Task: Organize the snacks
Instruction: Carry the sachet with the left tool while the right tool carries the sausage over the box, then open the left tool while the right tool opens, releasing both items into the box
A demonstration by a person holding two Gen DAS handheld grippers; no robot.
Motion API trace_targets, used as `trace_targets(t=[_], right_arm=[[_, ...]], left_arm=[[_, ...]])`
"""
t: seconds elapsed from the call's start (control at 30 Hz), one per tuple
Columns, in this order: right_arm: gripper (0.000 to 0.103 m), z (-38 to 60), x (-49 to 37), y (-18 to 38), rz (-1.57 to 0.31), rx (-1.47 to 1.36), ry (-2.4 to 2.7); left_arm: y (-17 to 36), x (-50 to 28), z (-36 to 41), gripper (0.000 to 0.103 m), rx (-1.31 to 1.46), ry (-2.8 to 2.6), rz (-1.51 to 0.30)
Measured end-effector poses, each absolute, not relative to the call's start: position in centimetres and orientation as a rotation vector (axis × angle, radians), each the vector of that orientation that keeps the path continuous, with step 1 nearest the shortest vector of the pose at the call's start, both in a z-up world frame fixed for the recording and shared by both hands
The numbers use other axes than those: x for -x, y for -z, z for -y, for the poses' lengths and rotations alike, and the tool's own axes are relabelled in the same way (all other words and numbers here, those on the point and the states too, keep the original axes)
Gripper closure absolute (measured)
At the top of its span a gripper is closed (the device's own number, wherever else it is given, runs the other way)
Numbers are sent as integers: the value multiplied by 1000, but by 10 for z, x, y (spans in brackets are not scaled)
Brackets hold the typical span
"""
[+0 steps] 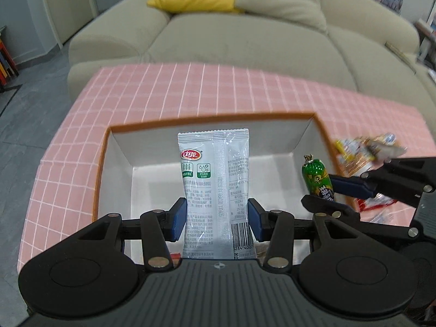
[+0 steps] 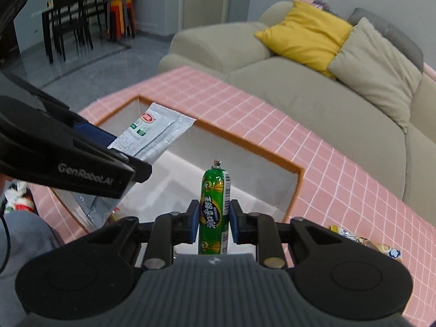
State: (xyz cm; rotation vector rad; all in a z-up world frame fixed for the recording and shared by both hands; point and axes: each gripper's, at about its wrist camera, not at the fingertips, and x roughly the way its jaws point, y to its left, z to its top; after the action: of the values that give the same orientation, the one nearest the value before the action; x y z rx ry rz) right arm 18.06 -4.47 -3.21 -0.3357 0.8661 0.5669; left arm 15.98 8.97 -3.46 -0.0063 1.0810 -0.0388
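Two grippers carrying snacks over box at once. Left wrist view: left gripper (image 1: pixel 217 219) clamping grey-white packet (image 1: pixel 217 190), holding it upright above orange-rimmed box (image 1: pixel 101 163) on pink checked tabletop (image 1: pixel 190 92); box floor showing mostly bare white. Right wrist view: right gripper (image 2: pixel 212 224) pinching green sausage stick (image 2: pixel 214 209) over box's near edge. Loose snacks (image 2: pixel 368 242) waiting near tabletop's right edge. Judging placing step; next calling for lowering, then releasing inside.

left gripper (image 2: pixel 68 160) housing: "GenRobot.AI" | packet (image 1: pixel 218 190): barcode digits "5284 4007", red logo and small print unreadable | green sausage (image 2: pixel 215 212): Chinese characters, not legible
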Motion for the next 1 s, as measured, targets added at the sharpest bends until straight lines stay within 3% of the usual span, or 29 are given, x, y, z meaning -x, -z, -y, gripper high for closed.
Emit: trace_targets(t=[0.43, 1.0], right_arm=[[84, 20, -216, 81, -1028, 457, -583], [80, 13, -232, 96, -1076, 461, -594]], left_arm=[[91, -190, -99, 49, -9, 13, -1274], [117, -197, -98, 48, -39, -16, -1345]])
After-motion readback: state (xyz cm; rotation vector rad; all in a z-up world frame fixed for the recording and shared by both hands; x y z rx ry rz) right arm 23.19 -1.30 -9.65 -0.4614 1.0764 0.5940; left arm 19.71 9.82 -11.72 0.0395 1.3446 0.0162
